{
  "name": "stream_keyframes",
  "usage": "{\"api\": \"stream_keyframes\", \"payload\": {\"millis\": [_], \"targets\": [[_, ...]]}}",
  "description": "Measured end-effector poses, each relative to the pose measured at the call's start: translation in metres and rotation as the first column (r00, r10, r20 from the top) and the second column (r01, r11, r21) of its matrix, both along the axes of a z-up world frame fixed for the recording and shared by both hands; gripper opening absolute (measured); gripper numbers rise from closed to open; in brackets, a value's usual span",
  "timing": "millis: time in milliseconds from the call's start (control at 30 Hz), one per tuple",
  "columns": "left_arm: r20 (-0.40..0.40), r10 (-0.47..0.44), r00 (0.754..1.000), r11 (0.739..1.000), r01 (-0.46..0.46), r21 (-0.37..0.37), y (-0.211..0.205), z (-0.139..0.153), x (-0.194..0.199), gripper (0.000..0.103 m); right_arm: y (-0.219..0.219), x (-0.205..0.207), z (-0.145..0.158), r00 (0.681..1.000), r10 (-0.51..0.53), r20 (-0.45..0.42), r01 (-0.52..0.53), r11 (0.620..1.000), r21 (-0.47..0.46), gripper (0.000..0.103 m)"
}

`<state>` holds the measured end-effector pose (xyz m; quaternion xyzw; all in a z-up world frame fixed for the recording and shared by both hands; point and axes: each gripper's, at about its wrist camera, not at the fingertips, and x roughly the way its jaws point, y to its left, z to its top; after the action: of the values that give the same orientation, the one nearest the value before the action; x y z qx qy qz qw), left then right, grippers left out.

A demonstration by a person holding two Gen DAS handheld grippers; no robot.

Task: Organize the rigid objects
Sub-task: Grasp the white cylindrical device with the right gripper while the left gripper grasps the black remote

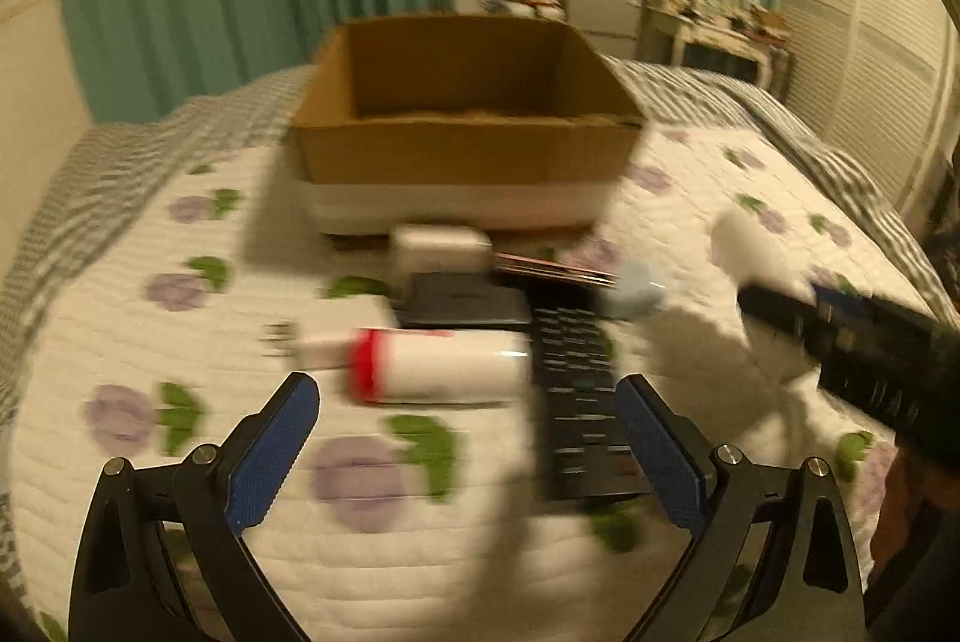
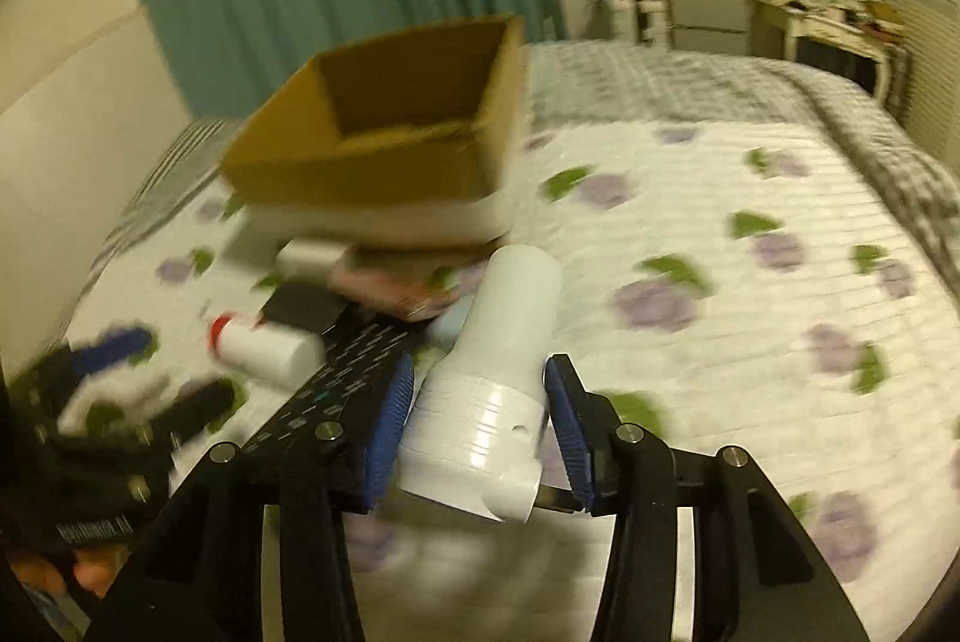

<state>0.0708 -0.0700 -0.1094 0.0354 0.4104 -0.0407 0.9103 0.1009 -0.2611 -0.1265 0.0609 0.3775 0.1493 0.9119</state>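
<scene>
White plastic cylinder, with a stepped collar and a short side spout at its near end, held in the right tongs. The blue pads pressed its collar from both sides; its long axis ran forward and slightly left from the tongs, the plain rounded end pointing toward the cardboard box. In the left wrist view the same cylinder appeared blurred and raised above the bed, at the tip of the right tongs. Whether it was fully clear of the quilt could not be told.

The box, open-topped and apparently empty, stood on a white base toward the far edge of the quilted floral cover, ahead and to the left of the held cylinder. Judged from this layout, the coming move turned on carrying the cylinder forward-left over the box's near wall.

Between box and tongs lay the remaining items, crowded together: a white bottle with a red cap on its side, its axis crosswise to the left tongs; a black remote control lying lengthwise beside the bottle; a dark flat case; a small white block; a pale blue object, too blurred to name.

The left tongs stood wide open and empty, low over the quilt, nearer than the right to bottle and remote.
</scene>
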Motion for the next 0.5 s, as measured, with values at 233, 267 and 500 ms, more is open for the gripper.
{"api": "stream_keyframes", "payload": {"millis": [233,267,500], "targets": [[-0.151,-0.056,0.987,0.998,0.060,0.025,-0.045,-0.039,0.029,0.098,-0.032,0.001,0.005,0.998,-0.069,0.001,0.069,0.997,0.045,0.045],[-0.163,-0.062,0.985,0.997,0.067,0.029,-0.049,-0.042,0.033,0.098,-0.032,0.001,0.005,0.998,-0.067,0.002,0.067,0.997,0.045,0.045],[-0.256,-0.107,0.961,0.994,0.113,0.009,-0.061,-0.049,0.039,0.071,-0.042,-0.006,0.011,0.997,-0.076,0.006,0.075,0.996,0.056,0.045]]}}
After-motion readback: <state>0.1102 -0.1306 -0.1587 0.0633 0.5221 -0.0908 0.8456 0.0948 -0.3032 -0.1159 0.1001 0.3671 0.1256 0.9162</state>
